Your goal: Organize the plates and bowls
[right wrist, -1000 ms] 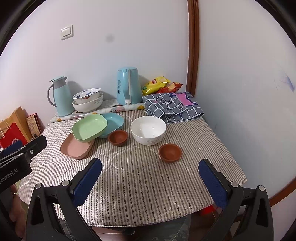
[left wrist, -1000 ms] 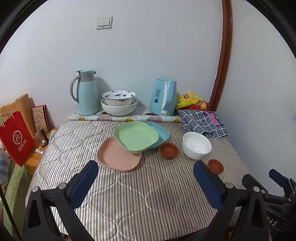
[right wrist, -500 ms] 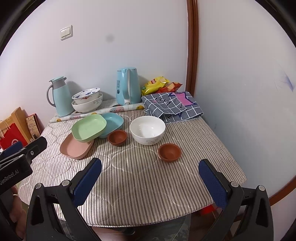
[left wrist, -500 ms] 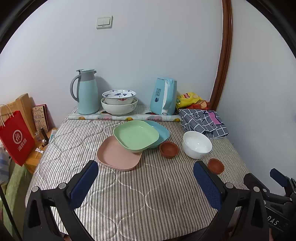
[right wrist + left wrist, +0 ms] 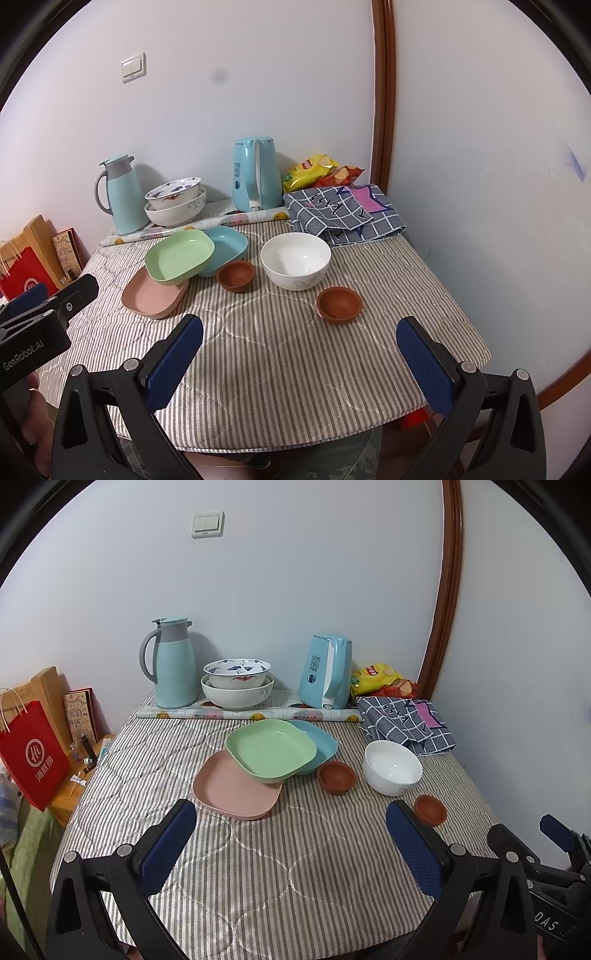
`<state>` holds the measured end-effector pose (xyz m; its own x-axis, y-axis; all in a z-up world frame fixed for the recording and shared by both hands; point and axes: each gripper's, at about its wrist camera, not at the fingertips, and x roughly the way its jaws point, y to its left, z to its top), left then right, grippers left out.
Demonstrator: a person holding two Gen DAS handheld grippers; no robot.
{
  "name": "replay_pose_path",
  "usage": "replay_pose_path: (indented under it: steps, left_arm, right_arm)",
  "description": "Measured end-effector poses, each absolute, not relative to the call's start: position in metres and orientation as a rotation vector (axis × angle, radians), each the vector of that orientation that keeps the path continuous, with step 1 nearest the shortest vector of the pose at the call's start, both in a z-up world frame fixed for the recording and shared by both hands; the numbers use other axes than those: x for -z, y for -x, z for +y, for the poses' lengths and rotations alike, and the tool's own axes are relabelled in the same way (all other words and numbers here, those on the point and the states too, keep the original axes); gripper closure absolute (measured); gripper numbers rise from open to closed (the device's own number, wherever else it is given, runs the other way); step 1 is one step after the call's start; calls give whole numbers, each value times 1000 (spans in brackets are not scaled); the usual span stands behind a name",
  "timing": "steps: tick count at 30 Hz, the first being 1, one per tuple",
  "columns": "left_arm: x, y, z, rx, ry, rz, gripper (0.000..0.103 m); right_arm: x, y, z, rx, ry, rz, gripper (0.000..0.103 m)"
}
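Observation:
A green plate point(image 5: 271, 751) point(image 5: 180, 256) leans on a pink plate point(image 5: 236, 792) point(image 5: 153, 297) and a blue plate point(image 5: 319, 740) point(image 5: 227, 245) at the table's middle. A white bowl point(image 5: 392, 767) point(image 5: 295, 260) stands to their right, with a small brown bowl point(image 5: 337, 776) point(image 5: 235, 276) beside it and another brown bowl point(image 5: 429, 809) point(image 5: 339, 304) nearer the front. Two patterned bowls point(image 5: 237, 686) point(image 5: 175, 201) are stacked at the back. My left gripper point(image 5: 290, 843) and right gripper point(image 5: 299, 363) are both open and empty, above the table's front edge.
A teal thermos jug point(image 5: 171, 662) and a blue kettle point(image 5: 327, 675) stand at the back wall. A checked cloth point(image 5: 404, 722) and snack bags point(image 5: 376, 677) lie at the back right. A red paper bag point(image 5: 31, 755) stands left of the striped table point(image 5: 258, 867).
Both views shift only slightly; the grippers stay open and nothing on the table has moved.

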<state>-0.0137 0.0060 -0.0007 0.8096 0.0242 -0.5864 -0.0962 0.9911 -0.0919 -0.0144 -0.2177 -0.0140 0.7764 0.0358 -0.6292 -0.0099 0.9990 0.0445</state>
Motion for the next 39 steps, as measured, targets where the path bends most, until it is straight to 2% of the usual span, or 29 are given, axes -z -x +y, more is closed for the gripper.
replay_pose_path:
  steps: [39]
  left_arm:
    - [1, -3, 11, -65, 126, 639, 0]
  right_arm:
    - [17, 7, -215, -35, -52, 687, 0]
